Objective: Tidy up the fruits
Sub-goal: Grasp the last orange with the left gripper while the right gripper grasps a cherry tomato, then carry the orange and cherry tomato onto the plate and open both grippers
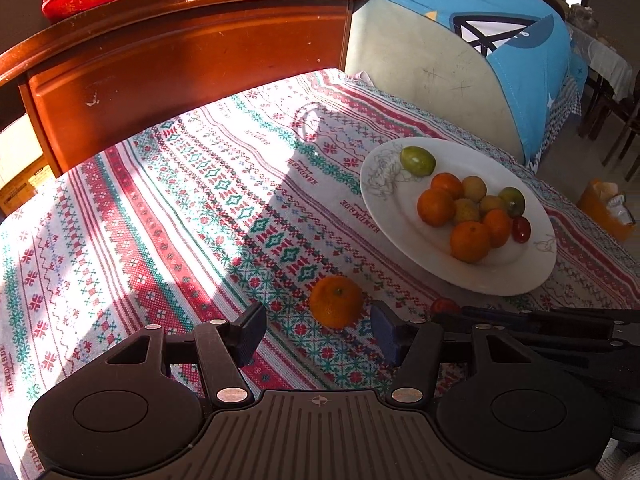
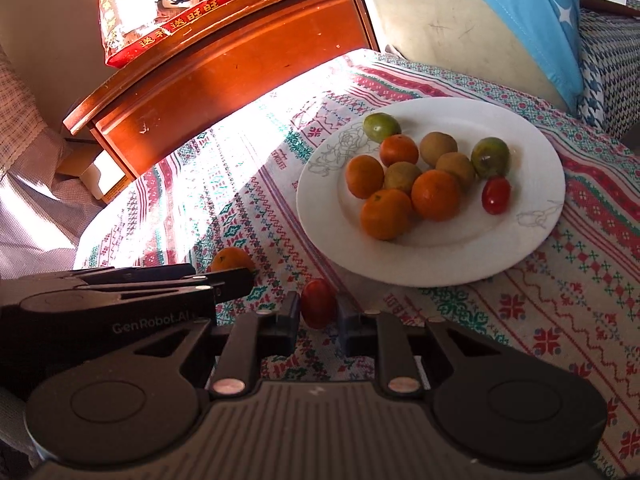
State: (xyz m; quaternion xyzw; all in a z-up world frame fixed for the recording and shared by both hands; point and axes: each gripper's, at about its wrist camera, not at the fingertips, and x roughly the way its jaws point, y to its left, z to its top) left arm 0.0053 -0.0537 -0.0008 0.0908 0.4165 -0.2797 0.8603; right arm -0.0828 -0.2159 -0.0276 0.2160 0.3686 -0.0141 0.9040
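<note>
Tangerine — between left gripper pads

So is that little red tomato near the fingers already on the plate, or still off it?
Still off it. The small red tomato sits between the right gripper's fingers, short of the white plate's near rim.

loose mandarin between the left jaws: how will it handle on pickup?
The loose mandarin is round and lies on flat tablecloth, so a nudge from one pad would probably roll it. Its dimpled peel should give decent grip. It likely has some give, so a moderate squeeze from the left gripper seems safer.
</note>
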